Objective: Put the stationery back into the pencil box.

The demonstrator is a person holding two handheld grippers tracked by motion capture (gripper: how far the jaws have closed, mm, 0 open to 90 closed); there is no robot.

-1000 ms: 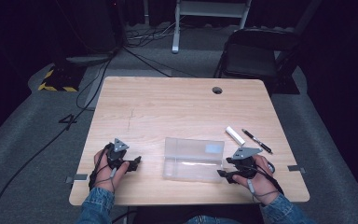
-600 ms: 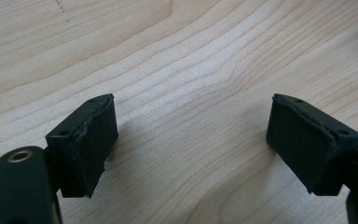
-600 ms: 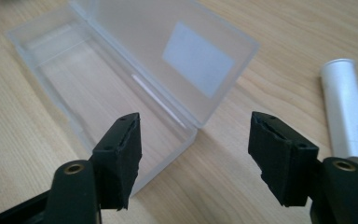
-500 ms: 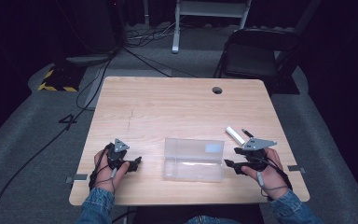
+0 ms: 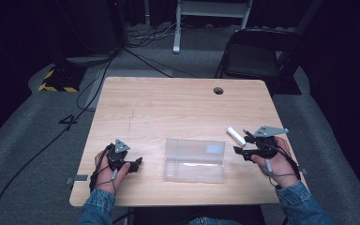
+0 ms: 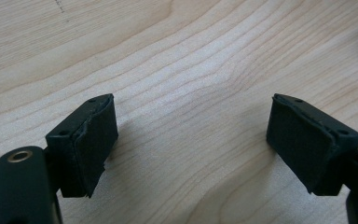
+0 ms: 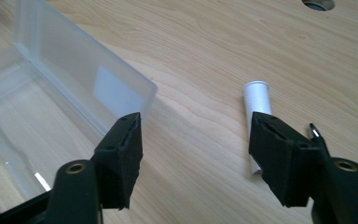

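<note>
A: High view first, nearest edge: the left hand-held gripper (image 5: 132, 165) rests on the surface (image 5: 178, 108) with its jaws spread and nothing between them. The left gripper view shows bare wood between the pads (image 6: 95, 144).

B: And the right hand-held gripper (image 5: 242, 144)?

A: Jaws wide apart, gripping nothing. It hovers near the surface's right edge, aimed at the white tube (image 5: 236, 136) and the dark pen (image 5: 247, 133) beside it. In the right gripper view the white tube (image 7: 257, 100) lies flat on the wood, partly hidden behind the right-hand jaw, with the pen's tip (image 7: 315, 132) poking out just past it.

B: So where does the work stand?

A: Barely begun, I'd judge. The clear plastic box (image 5: 195, 160) sits open between the two hands, and as far as I can see through its walls, nothing lies inside. Both small items are outside it, to its right.

B: What's left, then?

A: Probably everything: closing on the tube, carrying it over the box wall (image 7: 81, 79), releasing it, then the pen likewise. Farther back, the surface is bare apart from a cable hole (image 5: 218, 90).
</note>
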